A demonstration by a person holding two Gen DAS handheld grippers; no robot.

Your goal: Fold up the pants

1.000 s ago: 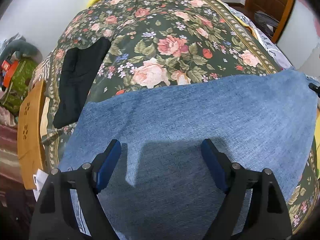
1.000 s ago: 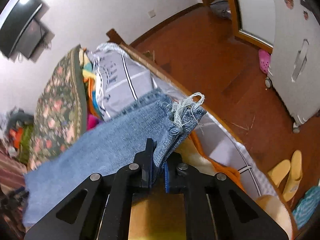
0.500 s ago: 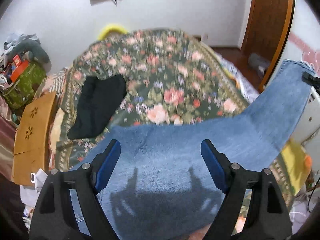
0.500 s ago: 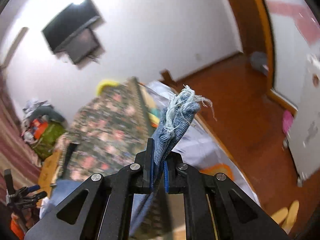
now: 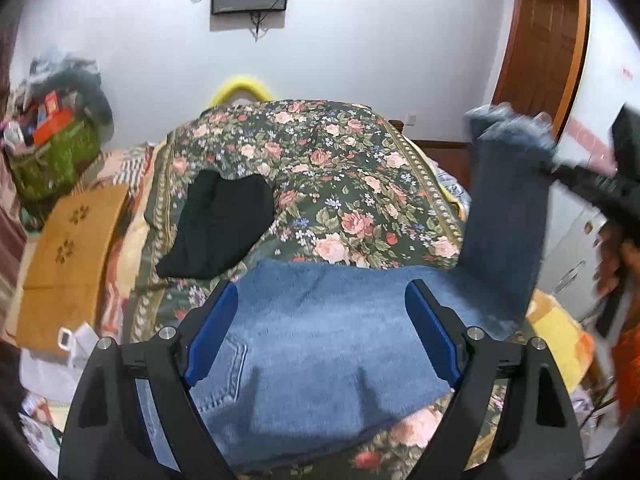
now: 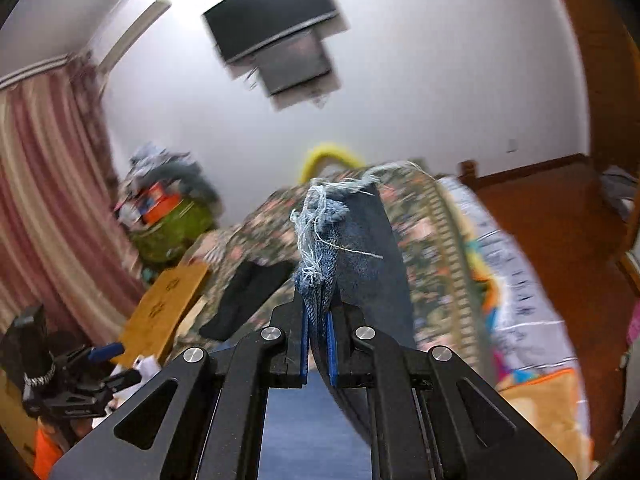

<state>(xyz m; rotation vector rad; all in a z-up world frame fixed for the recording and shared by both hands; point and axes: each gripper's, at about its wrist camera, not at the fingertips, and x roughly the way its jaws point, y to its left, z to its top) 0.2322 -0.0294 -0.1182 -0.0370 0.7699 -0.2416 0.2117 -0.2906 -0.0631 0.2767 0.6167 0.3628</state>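
Blue jeans (image 5: 320, 344) lie on the floral bedspread (image 5: 320, 168), waist end nearest me. My left gripper (image 5: 320, 320) is open above the seat of the jeans, holding nothing. My right gripper (image 6: 318, 308) is shut on the frayed leg hems (image 6: 320, 232) and holds them high in the air. In the left wrist view the raised legs (image 5: 504, 216) stand up at the right, pinched by the right gripper (image 5: 560, 170). The left gripper also shows in the right wrist view (image 6: 100, 354) at lower left.
A black garment (image 5: 220, 224) lies on the bedspread left of the jeans. A wooden board (image 5: 68, 248) leans at the bed's left side. Clutter and a green bag (image 5: 52, 160) sit at far left. A wooden door (image 5: 540, 40) stands at right.
My right gripper has lifted the leg hems higher and swung them over towards the bed. The jeans now bend upward at the right. My left gripper has risen and tilted up, still open.
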